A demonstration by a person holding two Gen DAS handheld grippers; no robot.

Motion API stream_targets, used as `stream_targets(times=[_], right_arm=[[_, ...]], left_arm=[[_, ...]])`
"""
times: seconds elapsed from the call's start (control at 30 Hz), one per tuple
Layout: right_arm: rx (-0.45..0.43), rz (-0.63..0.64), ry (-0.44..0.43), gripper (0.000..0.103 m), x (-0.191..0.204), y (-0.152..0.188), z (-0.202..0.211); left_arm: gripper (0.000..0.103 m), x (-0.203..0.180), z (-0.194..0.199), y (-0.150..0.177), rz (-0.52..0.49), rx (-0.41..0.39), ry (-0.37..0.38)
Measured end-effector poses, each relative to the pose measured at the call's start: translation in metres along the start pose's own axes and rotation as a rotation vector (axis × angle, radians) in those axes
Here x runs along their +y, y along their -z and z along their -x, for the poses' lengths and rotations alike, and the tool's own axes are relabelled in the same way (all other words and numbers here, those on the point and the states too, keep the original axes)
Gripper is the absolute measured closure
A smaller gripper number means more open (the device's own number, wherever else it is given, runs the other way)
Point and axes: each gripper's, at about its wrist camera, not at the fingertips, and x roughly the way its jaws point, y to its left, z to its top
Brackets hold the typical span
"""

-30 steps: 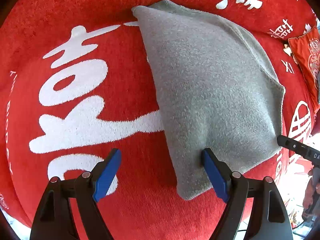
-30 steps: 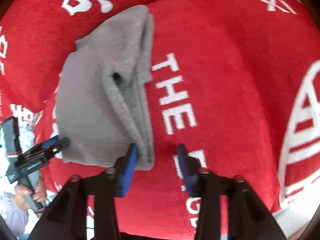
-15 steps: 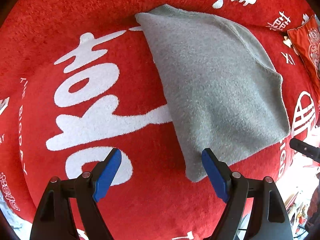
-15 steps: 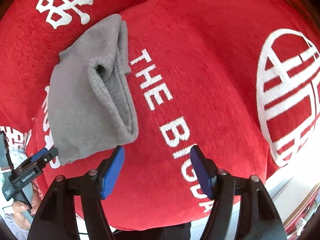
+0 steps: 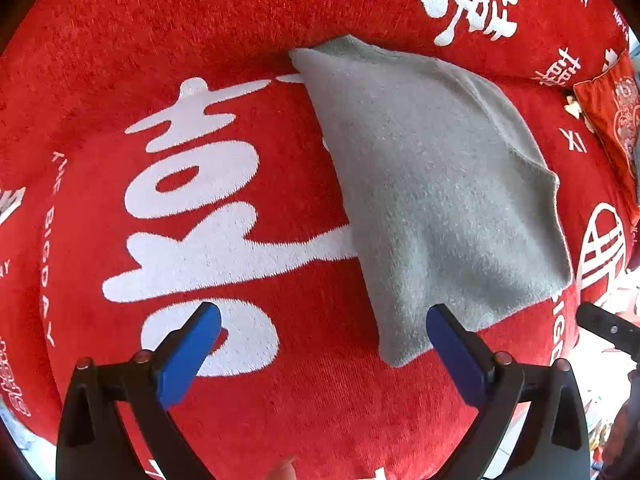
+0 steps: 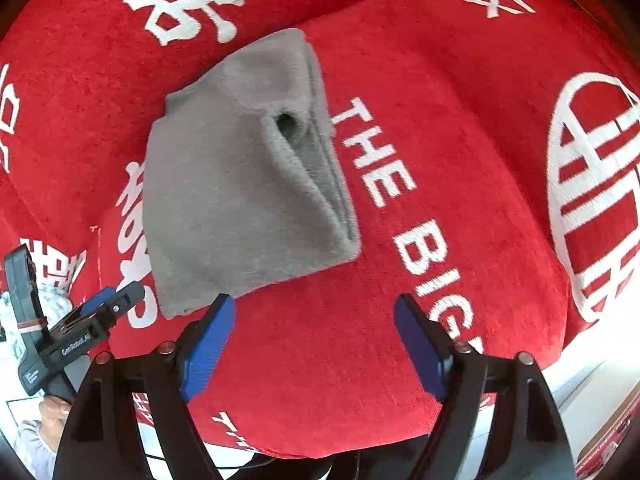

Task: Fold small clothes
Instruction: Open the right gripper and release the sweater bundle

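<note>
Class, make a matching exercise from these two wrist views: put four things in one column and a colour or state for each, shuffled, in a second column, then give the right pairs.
Things
1. folded garment
2. blanket
3. left gripper
4. finger pads

Colour or state
A. blue
B. red with white lettering
C. grey, lying folded on the blanket
D. open, holding nothing

Pairs: 1-C, 2-B, 3-D, 4-A

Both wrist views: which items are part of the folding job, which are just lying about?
In the job:
- folded grey garment, lying free on the blanket
- left gripper, jaws open, just widened, nothing between them
- right gripper, jaws open, just widened, nothing between them

Lying about:
- red blanket with white lettering, the work surface
- red patterned pouch at the far edge
</note>
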Motion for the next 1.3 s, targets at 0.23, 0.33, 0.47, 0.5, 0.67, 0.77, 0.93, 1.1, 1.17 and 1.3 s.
stream_targets(times=[0.23,0.33,0.47,0.5,0.67,0.77,0.93,1.1,1.17,1.3], right_arm=[[0.038,0.057,-0.042,0.017,0.002,-0.03,-0.006],[0.053,0.074,-0.053,0.017,0.003,-0.049,-0.008],[0.074,0.122,-0.07,0.017,0.005,-0.074,-0.007],[0.081,0.131,-0.07,0.017,0.005,-0.08,-0.008],[0.112,0.155,-0.084,0.017,0.001,-0.11,-0.016],[0.128,0.146,-0.107,0.017,-0.005,-0.125,-0.021],[0.142,0.151,-0.123,0.017,-0.013,-0.144,-0.027],[0.171,0.139,-0.16,0.016,-0.022,-0.157,-0.036],[0.186,0.13,-0.205,0.016,-0.025,-0.162,-0.041],[0.229,0.092,-0.321,0.016,-0.031,-0.168,-0.058]], left_arm=[[0.0,0.0,-0.005,-0.017,0.047,0.032,-0.077],[0.0,0.004,-0.011,-0.024,0.1,0.064,-0.111],[0.0,0.001,-0.015,-0.032,0.116,0.08,-0.094],[0.0,0.0,-0.015,-0.034,0.123,0.083,-0.089],[0.0,-0.002,-0.018,-0.049,0.16,0.084,-0.062],[0.0,-0.002,-0.018,-0.058,0.173,0.074,-0.054],[0.0,-0.001,-0.023,-0.071,0.17,0.068,-0.05],[0.0,0.006,-0.03,-0.082,0.19,0.077,0.025],[0.0,0.011,-0.035,-0.088,0.205,0.078,0.089],[0.0,0.016,-0.053,-0.1,0.206,0.101,0.19]])
